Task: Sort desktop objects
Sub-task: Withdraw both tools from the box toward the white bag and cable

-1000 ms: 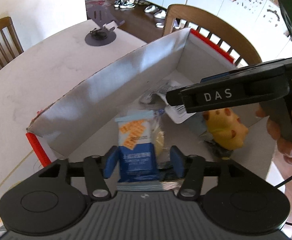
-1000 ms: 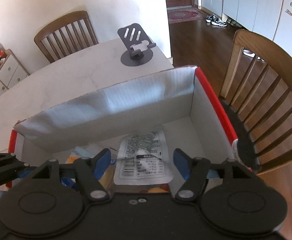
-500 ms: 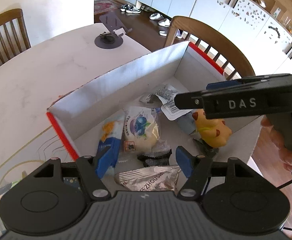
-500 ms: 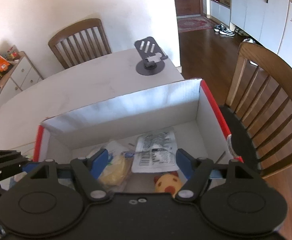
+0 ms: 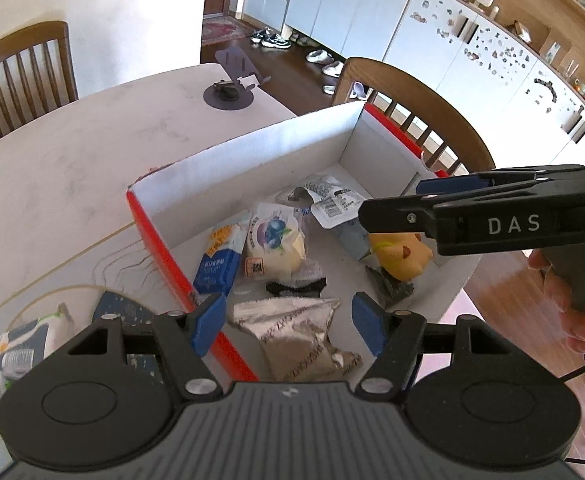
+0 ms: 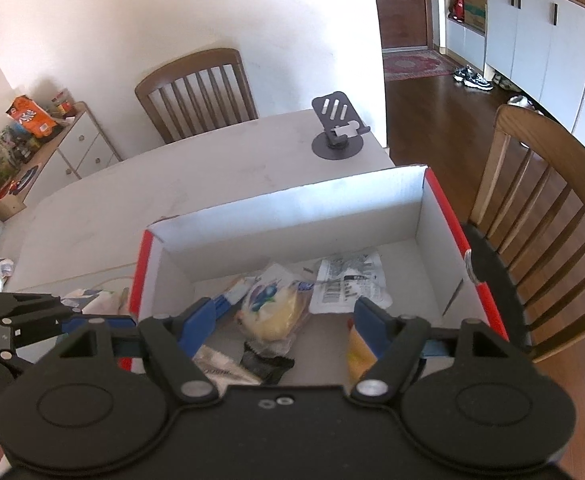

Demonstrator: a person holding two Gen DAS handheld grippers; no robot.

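**A:** Since both tongs are empty, where does the sort stand? Left to right, please.

**B:** Far left, on the table outside the box: a floral pack and a dark blue packet partly hidden by the left tongs. Both look unsorted. The right view shows more wrappers at the table's left edge, too small to identify.

**A:** Left tongs?

**B:** Spread wide, nothing between the pads, hovering over the box's near-left corner.

**A:** Inside the box?

**B:** From the left wall: blue snack pack, blueberry bun, small black wrapper, silver foil bag nearest the camera, white barcode pouch toward the far wall, yellow toy at the right. All lie flat on the floor, some overlapping.

**A:** Right tongs?

**B:** Right tongs also released and gripping nothing, held above the box's right half, over the toy.

**A:** Estimate?

**B:** Mostly done, I'd say. Six items are boxed, at least two remain on the table at the left. The phone stand at the far end may not be part of the sort; can't tell.

**A:** Next?

**B:** Probably the left tongs go for the floral pack or the blue packet, both just beside the box wall.
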